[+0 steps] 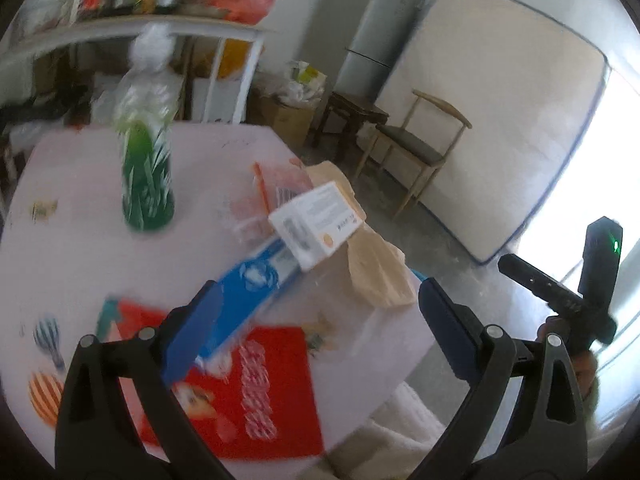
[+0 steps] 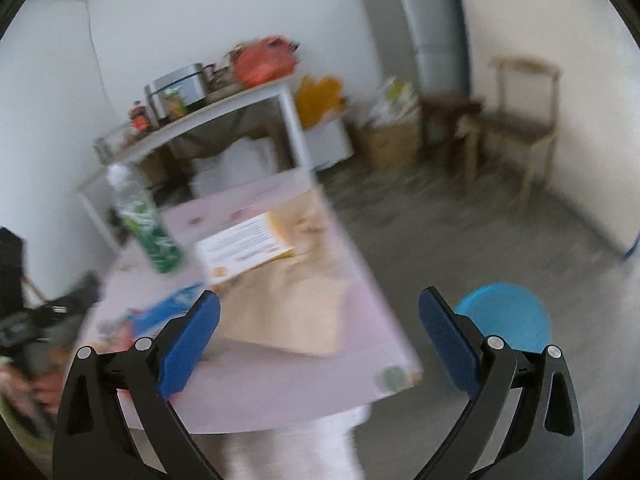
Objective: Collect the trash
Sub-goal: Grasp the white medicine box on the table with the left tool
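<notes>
Trash lies on a pink table [image 1: 72, 280]: a green plastic bottle [image 1: 147, 176] standing upright, a white-and-orange box [image 1: 316, 220], a long blue box [image 1: 248, 292], a red packet [image 1: 256, 392] and a tan paper bag [image 1: 376, 264]. My left gripper [image 1: 316, 328] is open and empty above the table's near right part. My right gripper [image 2: 320, 332] is open and empty over the table's near edge, with the paper bag [image 2: 288, 312], the white box [image 2: 244, 248] and the bottle [image 2: 152, 228] ahead. A blue bin [image 2: 508, 316] stands on the floor to the right of the table.
A white shelf table [image 1: 160, 32] with bags and pots stands behind. A grey fridge [image 1: 380, 32], a wooden chair [image 1: 416, 144], a cardboard box [image 1: 292, 120] and a leaning mattress [image 1: 500, 120] stand on the right. The right gripper's handle [image 1: 580, 292] shows beside the left one.
</notes>
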Motion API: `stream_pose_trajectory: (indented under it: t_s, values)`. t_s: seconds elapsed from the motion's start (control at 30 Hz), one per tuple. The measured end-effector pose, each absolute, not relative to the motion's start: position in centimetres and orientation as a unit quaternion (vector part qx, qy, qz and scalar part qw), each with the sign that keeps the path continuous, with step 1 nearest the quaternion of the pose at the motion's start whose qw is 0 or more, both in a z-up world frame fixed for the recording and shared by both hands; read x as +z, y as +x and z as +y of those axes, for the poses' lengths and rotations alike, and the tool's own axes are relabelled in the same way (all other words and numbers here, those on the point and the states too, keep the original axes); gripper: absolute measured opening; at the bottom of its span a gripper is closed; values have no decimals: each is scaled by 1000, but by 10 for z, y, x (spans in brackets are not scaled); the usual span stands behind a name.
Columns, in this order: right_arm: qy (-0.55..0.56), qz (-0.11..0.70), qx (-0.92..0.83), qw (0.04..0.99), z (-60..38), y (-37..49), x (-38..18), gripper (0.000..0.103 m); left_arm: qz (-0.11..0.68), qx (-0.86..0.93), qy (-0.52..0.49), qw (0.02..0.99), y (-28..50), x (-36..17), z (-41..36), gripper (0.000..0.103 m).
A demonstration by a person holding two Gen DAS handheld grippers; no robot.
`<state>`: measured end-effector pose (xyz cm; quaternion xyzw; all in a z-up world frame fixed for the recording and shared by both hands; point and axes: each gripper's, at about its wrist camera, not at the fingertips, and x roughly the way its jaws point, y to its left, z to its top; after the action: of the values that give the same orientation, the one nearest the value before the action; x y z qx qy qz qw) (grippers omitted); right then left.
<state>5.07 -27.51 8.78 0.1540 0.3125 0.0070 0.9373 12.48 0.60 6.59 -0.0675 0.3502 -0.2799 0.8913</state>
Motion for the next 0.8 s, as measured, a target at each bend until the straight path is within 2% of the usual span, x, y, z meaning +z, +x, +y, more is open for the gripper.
stream_pose_trajectory:
  t_s: [0.2, 0.43, 0.63, 0.8]
  values:
    - [169, 360, 34, 917, -255, 69, 61, 96, 367, -315, 15, 875, 176, 73, -28, 95]
    - [163, 394, 39, 904, -250, 83, 37, 96, 408, -327, 127, 843, 228, 51, -92, 94]
    - [178, 399, 42, 898, -258, 94, 29, 96, 410, -311, 249, 820, 240, 18, -132, 94]
    - [192, 405, 50, 893, -264, 101, 19, 96, 423, -316, 278, 803, 245, 6, -140, 94]
